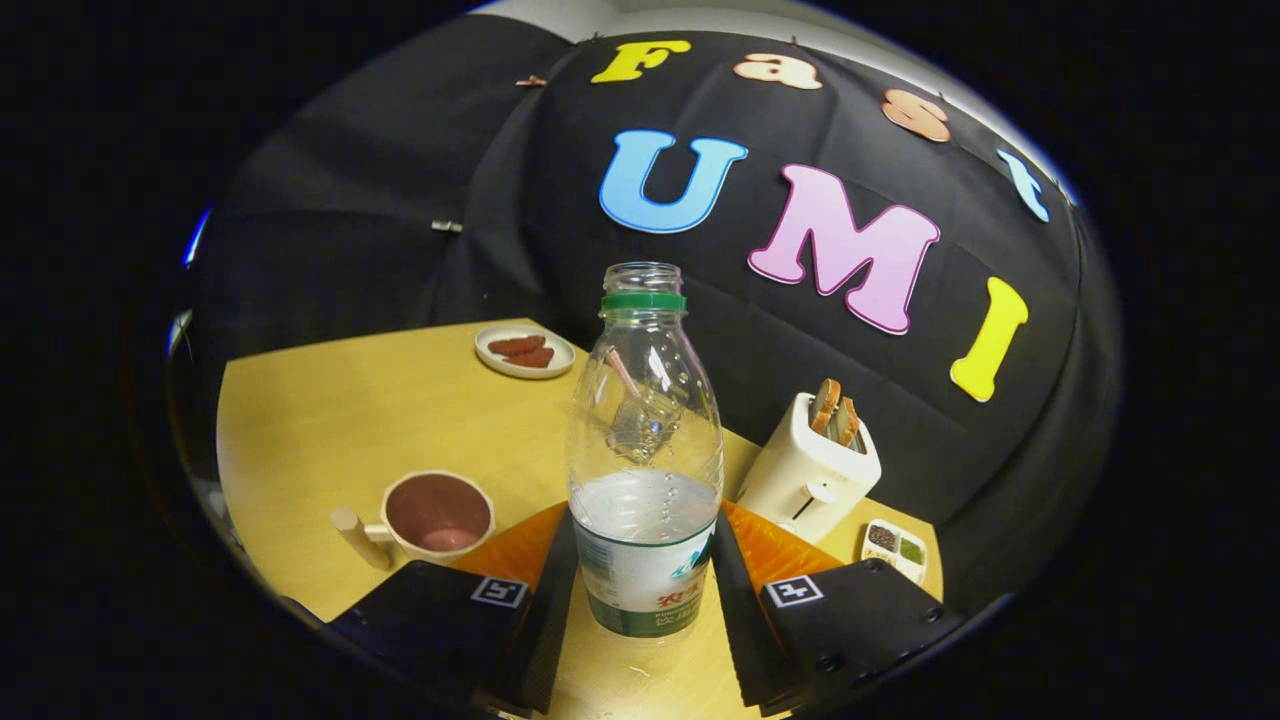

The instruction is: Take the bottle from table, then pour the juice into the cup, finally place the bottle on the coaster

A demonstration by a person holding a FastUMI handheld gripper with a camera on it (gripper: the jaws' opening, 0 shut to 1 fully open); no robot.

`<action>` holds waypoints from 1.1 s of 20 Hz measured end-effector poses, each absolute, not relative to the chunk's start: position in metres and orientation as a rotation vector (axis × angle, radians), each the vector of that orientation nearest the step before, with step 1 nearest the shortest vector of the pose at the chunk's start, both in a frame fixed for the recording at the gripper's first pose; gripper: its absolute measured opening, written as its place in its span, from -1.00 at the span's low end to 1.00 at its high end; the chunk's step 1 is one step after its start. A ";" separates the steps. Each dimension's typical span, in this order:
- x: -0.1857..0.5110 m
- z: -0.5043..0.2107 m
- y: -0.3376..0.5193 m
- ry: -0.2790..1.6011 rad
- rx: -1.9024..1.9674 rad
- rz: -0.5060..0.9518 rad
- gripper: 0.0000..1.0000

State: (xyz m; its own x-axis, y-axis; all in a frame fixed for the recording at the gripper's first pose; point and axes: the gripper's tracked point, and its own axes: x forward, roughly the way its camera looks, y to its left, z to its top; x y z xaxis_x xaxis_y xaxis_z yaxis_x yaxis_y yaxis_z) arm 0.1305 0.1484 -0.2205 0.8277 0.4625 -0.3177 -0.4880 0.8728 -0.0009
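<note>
The bottle stands upright between the fingers of your gripper, uncapped and roughly half full of pale liquid. Both pads sit against its labelled lower body, so the fingers look clamped on it, low down. Whether its base rests on the table or hangs just clear, I cannot tell.

The cup waits near, at about ten o'clock from the bottle, its handle pointing away to the left. The risks lie there. With the grip this low and the mouth open, a quick swing toward ten o'clock could slosh juice out before you reach the rim. The thin plastic wall may also buckle or slip if you squeeze unevenly during the tilt.

At two o'clock the toaster stands close; a wide tilt that way could knock it. I see no coaster from here, so you would be searching with a loaded, open bottle.
</note>
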 end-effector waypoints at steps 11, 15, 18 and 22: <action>0.202 -0.243 0.167 0.243 0.217 0.550 0.41; 0.216 -0.274 0.181 0.277 0.225 0.567 0.42; 0.221 -0.285 0.182 0.280 0.228 0.572 0.42; 0.220 -0.291 0.182 0.273 0.236 0.572 0.43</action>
State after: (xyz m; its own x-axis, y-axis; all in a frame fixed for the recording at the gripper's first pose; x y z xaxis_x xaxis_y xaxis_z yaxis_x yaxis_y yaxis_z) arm 0.2195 0.1816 -0.2911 0.8066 0.5604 -0.1878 -0.4983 0.8157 0.2939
